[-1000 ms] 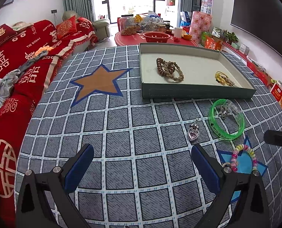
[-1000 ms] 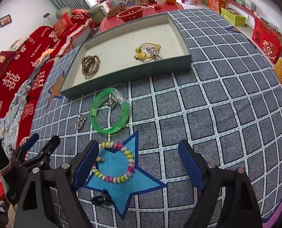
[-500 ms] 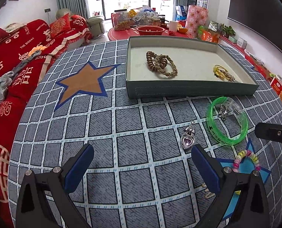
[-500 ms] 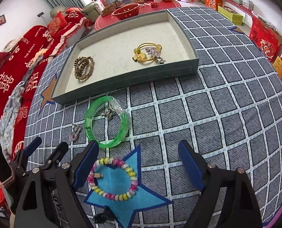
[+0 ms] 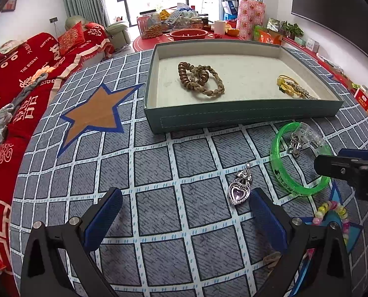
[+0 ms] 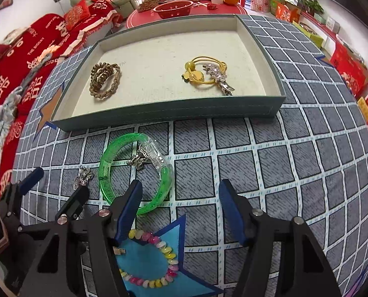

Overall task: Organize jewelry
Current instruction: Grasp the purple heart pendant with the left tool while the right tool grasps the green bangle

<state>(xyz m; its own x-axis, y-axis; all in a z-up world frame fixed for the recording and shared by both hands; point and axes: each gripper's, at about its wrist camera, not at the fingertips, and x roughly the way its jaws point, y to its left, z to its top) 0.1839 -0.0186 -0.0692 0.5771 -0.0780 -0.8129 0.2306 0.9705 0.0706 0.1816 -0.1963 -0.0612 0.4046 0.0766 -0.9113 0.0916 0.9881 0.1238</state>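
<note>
Tongs hover over jewelry on checked tabletop

Left tongs (image 5: 184,212) gape wide, empty, heart pendant (image 5: 239,191) just inside the right finger. Right tongs (image 6: 180,203), just narrowed, hold nothing; green bangle (image 6: 134,170) under the left finger; bare cloth right; tray (image 6: 169,113) far.

- Green bangle (image 6: 134,173) just ahead of the right gripper's left finger looked like glossy translucent plastic, with a clear section.
- Heart pendant (image 5: 239,191) beside the left gripper's right finger: shiny metal, purple faceted stone.
- Tray (image 6: 169,112) farther ahead: matt, cloth-like lining.
- Tablecloth (image 6: 283,160) under the tools: woven, rough.
- Finger pads (image 6: 130,206): blue, ribbed.
</note>
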